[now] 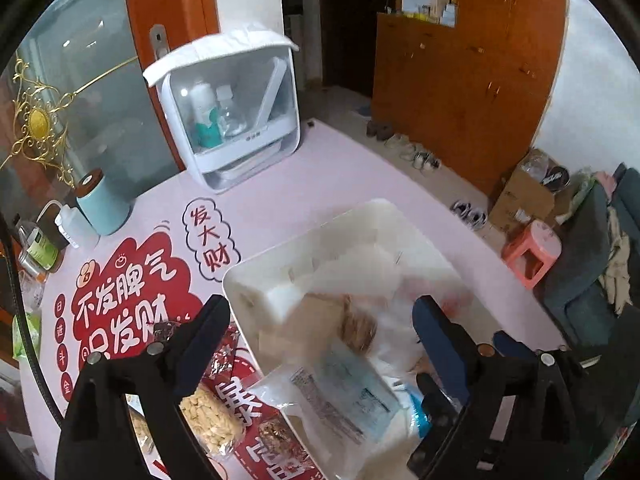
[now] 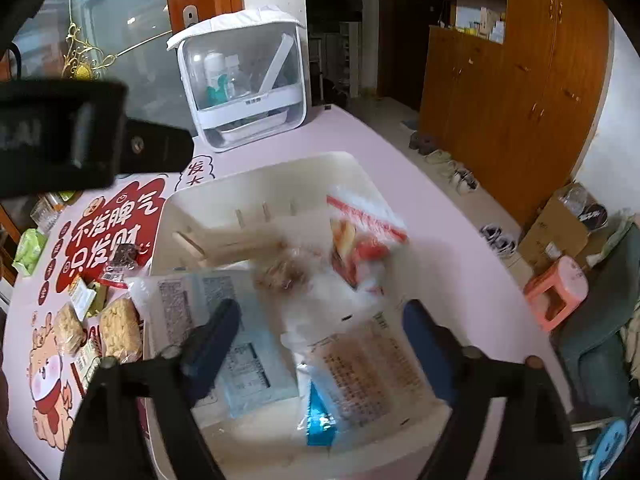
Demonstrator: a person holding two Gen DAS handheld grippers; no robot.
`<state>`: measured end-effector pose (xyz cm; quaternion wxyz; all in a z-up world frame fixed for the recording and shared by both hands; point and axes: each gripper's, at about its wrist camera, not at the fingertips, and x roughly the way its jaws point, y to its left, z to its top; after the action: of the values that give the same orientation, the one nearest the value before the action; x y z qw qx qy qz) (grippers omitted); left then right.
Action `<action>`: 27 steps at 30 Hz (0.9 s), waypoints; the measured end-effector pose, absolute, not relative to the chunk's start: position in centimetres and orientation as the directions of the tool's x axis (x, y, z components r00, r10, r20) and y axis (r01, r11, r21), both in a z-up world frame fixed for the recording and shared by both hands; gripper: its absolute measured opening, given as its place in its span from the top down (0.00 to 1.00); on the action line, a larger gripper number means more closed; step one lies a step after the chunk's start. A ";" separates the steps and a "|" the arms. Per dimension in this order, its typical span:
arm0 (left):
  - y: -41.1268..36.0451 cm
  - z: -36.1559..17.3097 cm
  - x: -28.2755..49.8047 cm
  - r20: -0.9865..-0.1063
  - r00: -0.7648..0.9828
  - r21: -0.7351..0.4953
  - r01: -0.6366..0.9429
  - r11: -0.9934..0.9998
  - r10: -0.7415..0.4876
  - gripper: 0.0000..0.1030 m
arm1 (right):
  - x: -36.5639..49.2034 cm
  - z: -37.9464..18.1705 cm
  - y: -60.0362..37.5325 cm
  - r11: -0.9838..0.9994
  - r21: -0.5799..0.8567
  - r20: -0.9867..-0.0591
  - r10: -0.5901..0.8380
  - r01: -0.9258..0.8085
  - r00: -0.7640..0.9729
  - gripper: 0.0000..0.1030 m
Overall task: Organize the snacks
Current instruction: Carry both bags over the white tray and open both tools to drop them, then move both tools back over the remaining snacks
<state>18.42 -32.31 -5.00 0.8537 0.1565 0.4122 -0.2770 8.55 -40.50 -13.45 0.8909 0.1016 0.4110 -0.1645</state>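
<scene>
A white bin [image 1: 240, 276] [image 2: 172, 200] stands on the pink table and holds several snack packets. Among them are a clear bag of round brown cookies [image 1: 358, 326] [image 2: 284, 270], a pale blue printed packet [image 1: 352, 392] [image 2: 244, 352], a red-and-white bag [image 2: 360, 236] and a packet with brown print [image 2: 368, 376]. My left gripper [image 1: 320, 312] hangs open over the bin's near left part with nothing between its fingers. Over the bin's near side, my right gripper [image 2: 320, 312] is also open and empty. Bags of yellow puffed snacks [image 1: 210, 416] [image 2: 120, 332] and a dark red packet [image 2: 120, 264] lie on the table left of the bin.
A white cabinet with bottles [image 1: 232, 112] stands at the table's far side, a teal canister [image 1: 104, 204] at the far left. A red printed mat [image 1: 132, 292] covers the left of the table. The table's right edge drops to the floor, where there are shoes and a pink stool [image 1: 532, 252].
</scene>
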 end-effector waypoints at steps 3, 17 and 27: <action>-32.3 -6.3 18.5 -0.806 0.511 0.082 0.597 0.798 -0.299 0.11 | 8.5 -14.2 -41.1 0.916 0.091 -0.786 -0.176 0.391 0.593 0.15; -28.4 -8.5 15.6 -0.835 0.495 0.125 0.597 0.792 -0.241 0.11 | 8.8 -14.6 -41.8 0.880 0.157 -0.808 -0.147 0.449 0.571 0.15; -23.2 -5.3 15.4 -0.798 0.541 0.099 0.553 0.828 -0.266 0.11 | 8.0 -13.8 -39.2 0.877 0.164 -0.803 -0.148 0.452 0.578 0.15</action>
<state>15.37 -23.20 -5.28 0.8607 0.1722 0.4159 -0.2378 8.04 -39.21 -13.78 0.8700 0.1785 0.4260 -0.1724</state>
